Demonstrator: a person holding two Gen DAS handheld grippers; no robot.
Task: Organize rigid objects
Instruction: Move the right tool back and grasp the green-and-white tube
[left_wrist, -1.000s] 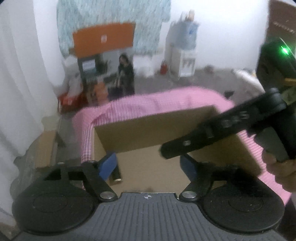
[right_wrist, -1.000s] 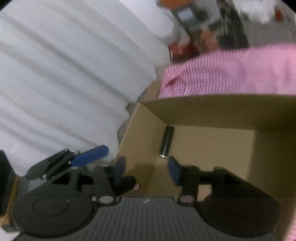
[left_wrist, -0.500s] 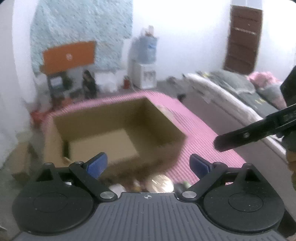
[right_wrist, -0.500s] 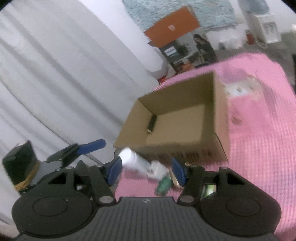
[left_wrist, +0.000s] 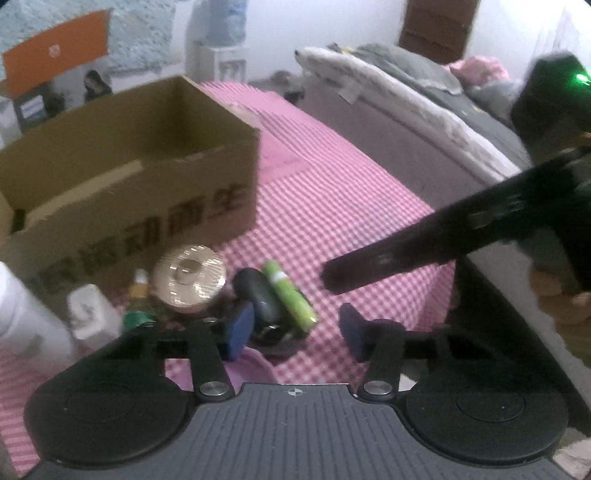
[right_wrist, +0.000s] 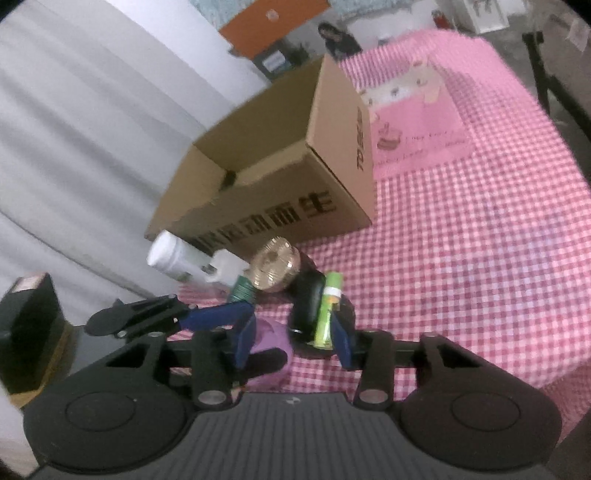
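Note:
An open cardboard box stands on the pink checked cloth; a dark cylinder lies inside it. In front of the box sits a heap: gold round lid, black oval object, green tube, white bottle, white block. My left gripper is open and empty just before the black object and green tube. My right gripper is open, its jaws either side of the same pair.
A purple object lies under the heap's near side. A bed runs along the right of the table. White curtains hang to the left. The right gripper's arm crosses the left wrist view.
Both grippers pulled back out of the box and came down low before the heap. The box now stands behind the objects. Both stay open.

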